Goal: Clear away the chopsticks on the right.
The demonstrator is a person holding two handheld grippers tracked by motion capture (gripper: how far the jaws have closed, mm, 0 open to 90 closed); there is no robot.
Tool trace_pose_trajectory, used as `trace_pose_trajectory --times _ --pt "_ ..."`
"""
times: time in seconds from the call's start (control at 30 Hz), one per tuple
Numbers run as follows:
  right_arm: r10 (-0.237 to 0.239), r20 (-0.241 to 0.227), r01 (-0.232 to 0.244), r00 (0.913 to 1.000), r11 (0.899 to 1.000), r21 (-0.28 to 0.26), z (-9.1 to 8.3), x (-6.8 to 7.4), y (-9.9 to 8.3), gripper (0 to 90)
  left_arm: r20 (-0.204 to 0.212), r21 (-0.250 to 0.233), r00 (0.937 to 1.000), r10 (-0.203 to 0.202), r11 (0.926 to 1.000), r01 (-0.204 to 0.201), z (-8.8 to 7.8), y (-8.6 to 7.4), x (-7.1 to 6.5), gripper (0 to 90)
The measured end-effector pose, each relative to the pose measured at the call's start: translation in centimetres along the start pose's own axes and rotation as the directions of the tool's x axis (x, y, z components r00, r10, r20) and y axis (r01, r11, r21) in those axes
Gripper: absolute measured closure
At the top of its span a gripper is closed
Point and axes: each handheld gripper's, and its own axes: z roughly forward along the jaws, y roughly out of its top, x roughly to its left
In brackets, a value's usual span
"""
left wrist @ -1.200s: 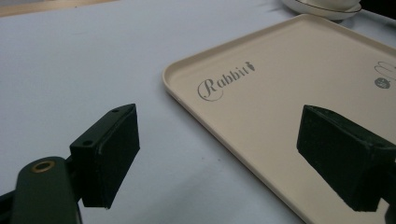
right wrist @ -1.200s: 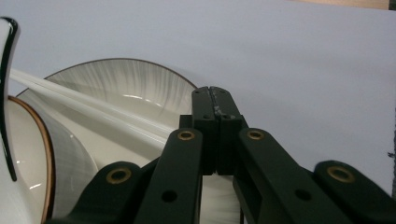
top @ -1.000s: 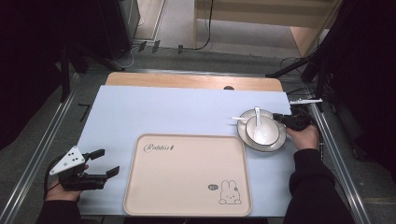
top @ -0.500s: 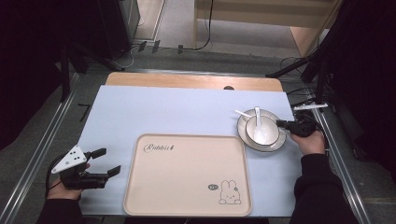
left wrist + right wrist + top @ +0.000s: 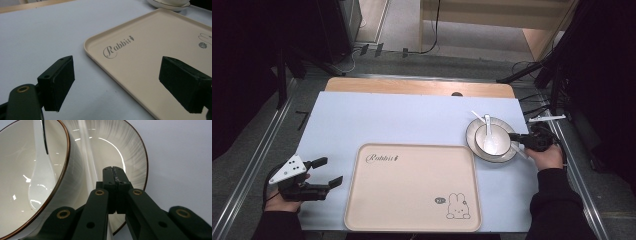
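one bowl [image 5: 492,138] sits on a plate [image 5: 476,145] at the right of the tabletop [image 5: 402,117], with a white spoon [image 5: 487,125] lying inside it. a chopstick [image 5: 86,152] rests across the plate beside the bowl. the beige rabbit tray [image 5: 412,187] carries nothing. right tongs [image 5: 515,136] clenched tight, tips over the plate's rim beside that chopstick. left tongs [image 5: 326,171] released wide by the tray's left edge. since a second ago, the right hand [image 5: 544,156] has slid back to the right.

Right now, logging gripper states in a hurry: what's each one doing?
Left gripper: open, holding nothing, beside the tray.
Right gripper: shut over the plate; whether it pinches anything cannot be told.
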Motion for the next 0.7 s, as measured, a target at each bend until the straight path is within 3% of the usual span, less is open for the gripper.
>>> trace_pose_trajectory --times 0.1,0.23,0.3,0.4,0.53,0.7 --pt "-0.005 -0.002 0.004 1.0000 1.000 -0.012 -0.2 0.0 0.0 83.4 0.001 0.002 1.0000 0.003 1.0000 -0.003 0.0 0.0 0.0 13.5" --pt "-0.019 0.025 0.021 0.9995 0.997 -0.073 -1.2 0.1 0.2 69.5 -0.001 0.001 1.0000 0.000 1.0000 0.000 -0.1 0.0 0.0 13.4" --pt "-0.038 0.051 0.043 0.9980 0.994 -0.098 -1.7 0.1 0.2 58.6 -0.001 0.002 1.0000 0.000 1.0000 0.000 -0.1 0.0 0.0 13.5" --pt "-0.052 0.063 0.058 0.9967 0.992 -0.110 -2.0 0.2 0.0 50.2 -0.001 0.004 1.0000 0.000 1.0000 0.000 -0.1 0.0 0.0 13.5" --pt "-0.076 0.062 0.081 0.9952 0.993 -0.087 -1.9 0.3 -0.4 48.5 -0.002 0.003 1.0000 -0.003 1.0000 0.003 -0.1 0.1 0.0 13.4" --pt "-0.104 0.050 0.106 0.9933 0.994 -0.038 -1.3 0.6 -0.5 55.3 -0.001 0.002 1.0000 -0.001 1.0000 0.001 -0.1 0.1 0.0 13.5"
